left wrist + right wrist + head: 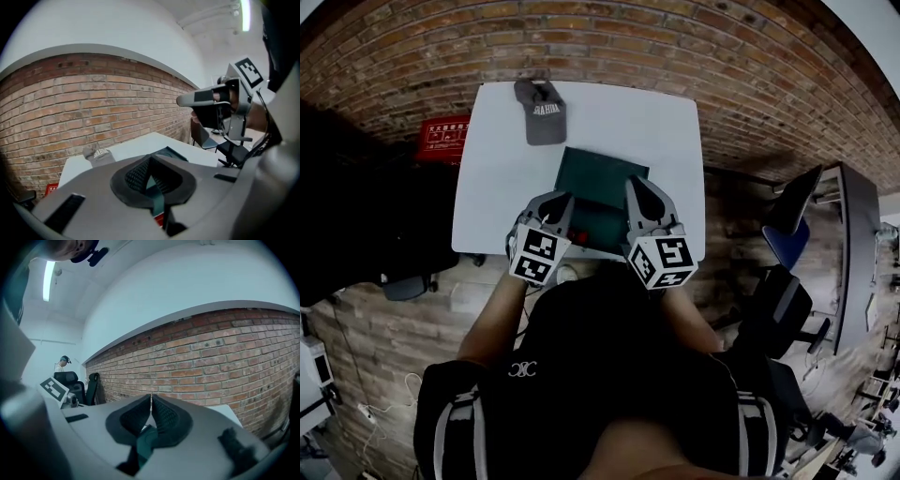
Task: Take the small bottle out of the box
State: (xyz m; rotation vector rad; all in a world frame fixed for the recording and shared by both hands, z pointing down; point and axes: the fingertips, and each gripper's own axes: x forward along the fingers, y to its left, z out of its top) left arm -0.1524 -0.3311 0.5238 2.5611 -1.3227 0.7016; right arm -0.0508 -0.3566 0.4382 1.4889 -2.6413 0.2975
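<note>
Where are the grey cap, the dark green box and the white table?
grey cap (546, 127): head view, its crown.
dark green box (600, 178): head view, its top face.
white table (492, 187): head view, bare left part.

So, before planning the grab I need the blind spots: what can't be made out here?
- Small bottle: shows in no view.
- Dark green box: head view, near part covered by the left gripper and right gripper; contents unseen.
- Cap print: head view, too small to read.
</note>
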